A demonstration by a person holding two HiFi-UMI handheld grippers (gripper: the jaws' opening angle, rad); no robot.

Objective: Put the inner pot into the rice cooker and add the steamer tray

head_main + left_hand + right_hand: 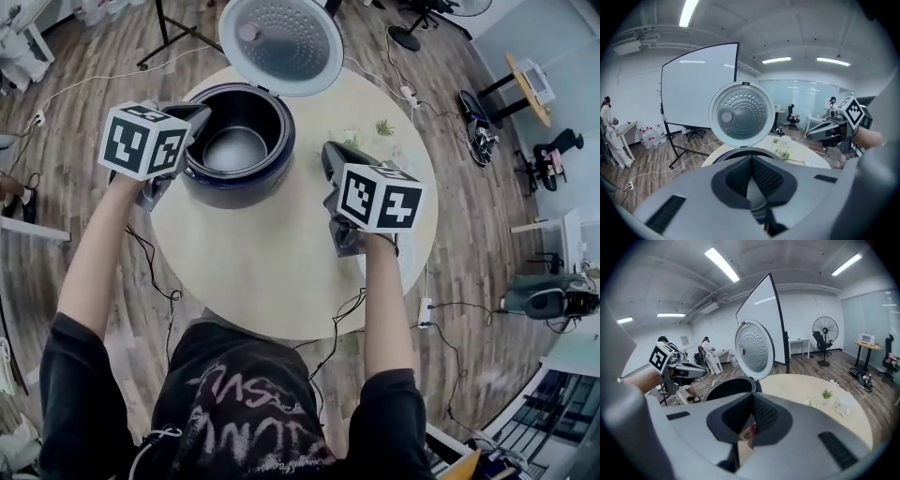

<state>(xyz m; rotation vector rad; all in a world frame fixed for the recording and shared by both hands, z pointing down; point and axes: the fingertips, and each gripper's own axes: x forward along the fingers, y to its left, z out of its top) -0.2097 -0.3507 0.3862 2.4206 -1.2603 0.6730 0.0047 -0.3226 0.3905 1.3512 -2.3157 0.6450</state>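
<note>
Both hands are hanging above the round bench (272, 267), one on each side of the rice cooker (284, 161). The left hand-held gripper (201, 112) is clenched with nothing in it; in its own view the ribbed pads are meeting edge to edge. The right hand-held gripper (330, 152) is clenched and empty as well, sitting right of the cooker and angling down toward the bench.

The cooker is standing at the far side of the bench with its lid (281, 42) tipped right back, leaving the mouth wide open for loading. The inner pot (234, 148) is looking seated inside, its silvery floor showing down in the dark body, so that first half is reading as done.

The steamer tray isn't showing clearly. A pale round thing (816, 162) is lying on the right part of the bench past the little plants (384, 127), but I can't say it's the tray. With both jaws closed and up in the air, the hands are looking parked between steps, clear of the cooker's rim.
</note>
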